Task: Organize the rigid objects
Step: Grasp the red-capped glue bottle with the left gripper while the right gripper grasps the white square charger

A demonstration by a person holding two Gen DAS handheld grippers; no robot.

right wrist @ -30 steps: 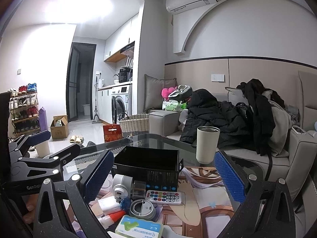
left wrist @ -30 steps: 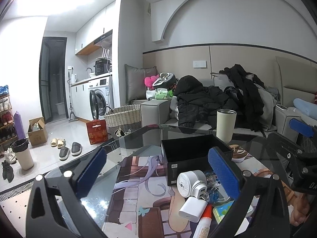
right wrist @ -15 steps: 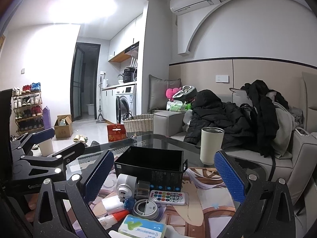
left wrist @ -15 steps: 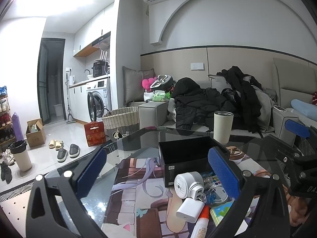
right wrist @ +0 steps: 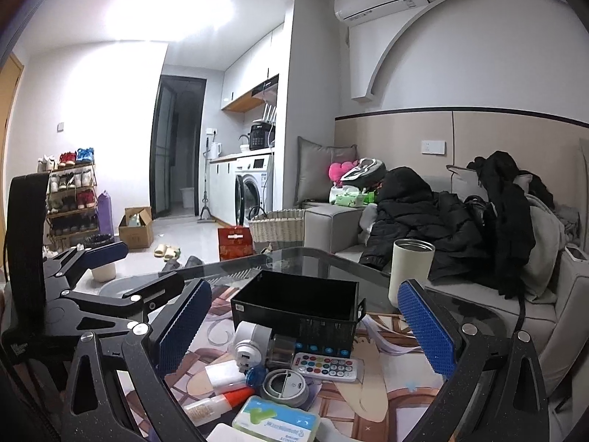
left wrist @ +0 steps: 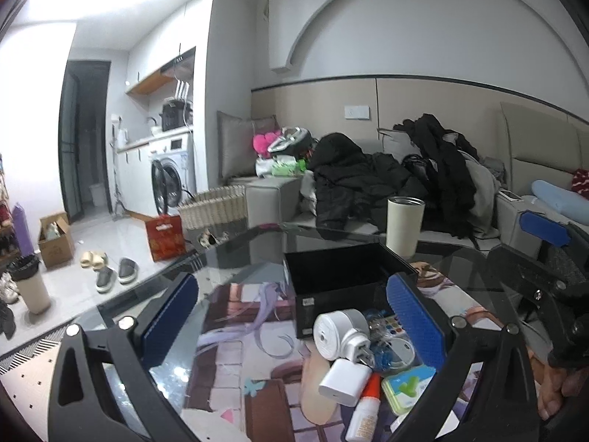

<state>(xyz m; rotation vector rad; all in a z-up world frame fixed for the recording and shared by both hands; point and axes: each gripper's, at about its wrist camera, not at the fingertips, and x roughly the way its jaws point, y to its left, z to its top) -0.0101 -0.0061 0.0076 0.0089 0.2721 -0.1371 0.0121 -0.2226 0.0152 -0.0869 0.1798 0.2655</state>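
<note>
An empty black box stands on the glass table. In front of it lies a cluster of small items: a white plug adapter, a white charger, a remote with coloured buttons, a round grey device, a glue bottle with an orange cap and a green-and-white box. My left gripper is open and empty above the table, left of the cluster. My right gripper is open and empty, straddling the cluster and the box.
A cream tumbler stands behind the box near the table's far edge. A sofa piled with dark clothes lies beyond. A wicker basket and a red bag sit on the floor at left.
Both views have shifted slightly, the scene sliding left in the left view and right in the right view. Both grippers stay open and nothing on the table has moved.
</note>
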